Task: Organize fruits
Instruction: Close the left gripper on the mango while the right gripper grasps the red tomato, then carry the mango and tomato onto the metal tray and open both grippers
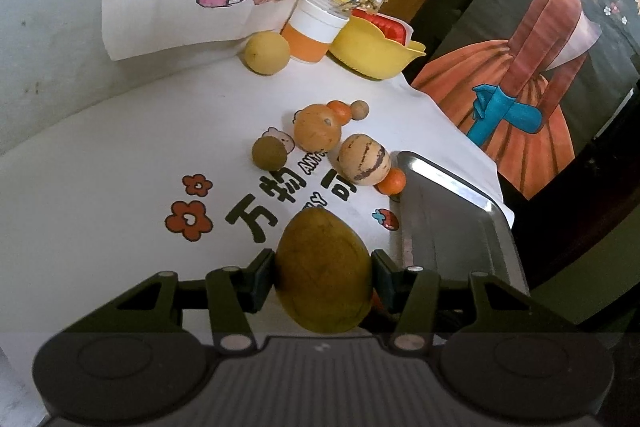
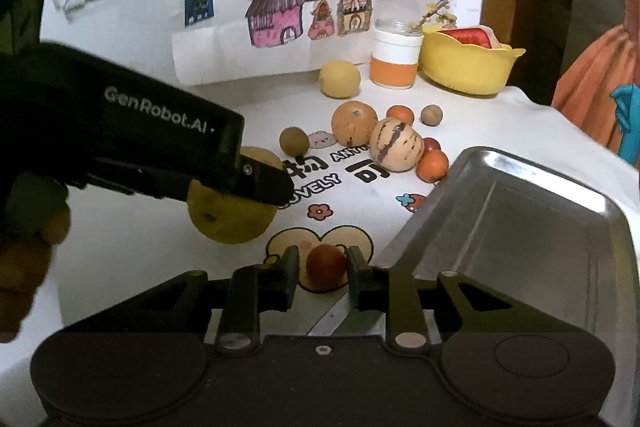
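Note:
My left gripper (image 1: 324, 277) is shut on a large yellow-green fruit (image 1: 324, 275), held just above the white printed tablecloth (image 1: 120, 167). The right wrist view shows the same fruit (image 2: 232, 215) from the side, in the left gripper (image 2: 264, 183). My right gripper (image 2: 324, 275) is shut on a small red fruit (image 2: 326, 267) low over the cloth, beside the steel tray's (image 2: 520, 227) near corner. Further back lie loose fruits: a striped melon (image 2: 396, 145), a big orange (image 2: 354, 123), a small brown fruit (image 2: 294, 141), tangerines (image 2: 433, 165) and a lemon (image 2: 339, 79).
The steel tray (image 1: 452, 227) holds nothing and lies at the table's right edge. At the back stand a yellow bowl (image 2: 464, 67) and a white-and-orange jar (image 2: 396, 55) with twigs. Drawings hang on the wall behind. A hand (image 2: 24, 255) grips the left tool.

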Demonstrator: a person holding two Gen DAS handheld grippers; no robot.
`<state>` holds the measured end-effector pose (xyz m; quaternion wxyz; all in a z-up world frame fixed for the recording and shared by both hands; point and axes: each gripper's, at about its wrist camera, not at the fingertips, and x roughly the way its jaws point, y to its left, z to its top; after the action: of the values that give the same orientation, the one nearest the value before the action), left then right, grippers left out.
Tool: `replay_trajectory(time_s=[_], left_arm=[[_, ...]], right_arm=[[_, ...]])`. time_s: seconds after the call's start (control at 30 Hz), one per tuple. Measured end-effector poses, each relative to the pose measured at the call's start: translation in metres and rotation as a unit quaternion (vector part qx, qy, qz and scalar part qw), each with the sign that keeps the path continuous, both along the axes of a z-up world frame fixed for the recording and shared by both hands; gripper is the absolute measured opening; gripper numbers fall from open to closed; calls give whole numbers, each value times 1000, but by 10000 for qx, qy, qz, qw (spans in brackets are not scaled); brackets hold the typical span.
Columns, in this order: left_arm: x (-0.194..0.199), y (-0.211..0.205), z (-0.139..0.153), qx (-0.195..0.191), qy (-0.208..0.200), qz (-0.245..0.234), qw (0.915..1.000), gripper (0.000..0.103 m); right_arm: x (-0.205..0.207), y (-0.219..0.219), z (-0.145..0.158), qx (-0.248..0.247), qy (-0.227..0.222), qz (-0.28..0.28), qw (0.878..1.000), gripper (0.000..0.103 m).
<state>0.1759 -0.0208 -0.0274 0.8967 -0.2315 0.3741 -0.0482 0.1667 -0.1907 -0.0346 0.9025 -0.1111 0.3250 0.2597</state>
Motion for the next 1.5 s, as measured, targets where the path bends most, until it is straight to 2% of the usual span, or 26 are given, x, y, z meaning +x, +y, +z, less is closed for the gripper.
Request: replay_trajectory(time_s=[0.1, 0.37, 0.53, 0.77, 0.93, 1.17, 1.5], left_arm=[[0, 1, 1, 6, 1, 0, 10000, 56], [14, -3, 9, 63, -158, -106, 9998, 56], [35, -16, 15, 119, -325, -311, 9989, 56], [70, -47, 20, 183, -521, -853, 9948, 56], [88, -70, 19, 103, -615, -1135, 9916, 56], [97, -100, 10, 106, -550, -1556, 9862, 56], [96, -117, -5, 248, -292, -1729, 9842, 56]], right_arm=[[2, 4, 0, -78, -5, -19, 10000, 22], [6, -15, 17, 183, -311, -226, 9991, 21], [21, -39, 29, 49, -583, -674, 9960, 21], [52, -80, 34, -103, -682, -1269, 9895, 21], [73, -101, 30, -186, -595, -1565, 9857, 21], [78, -113, 16, -310, -368, -1818, 9822, 22], [72, -118, 4, -373, -168, -1932, 9803, 22]])
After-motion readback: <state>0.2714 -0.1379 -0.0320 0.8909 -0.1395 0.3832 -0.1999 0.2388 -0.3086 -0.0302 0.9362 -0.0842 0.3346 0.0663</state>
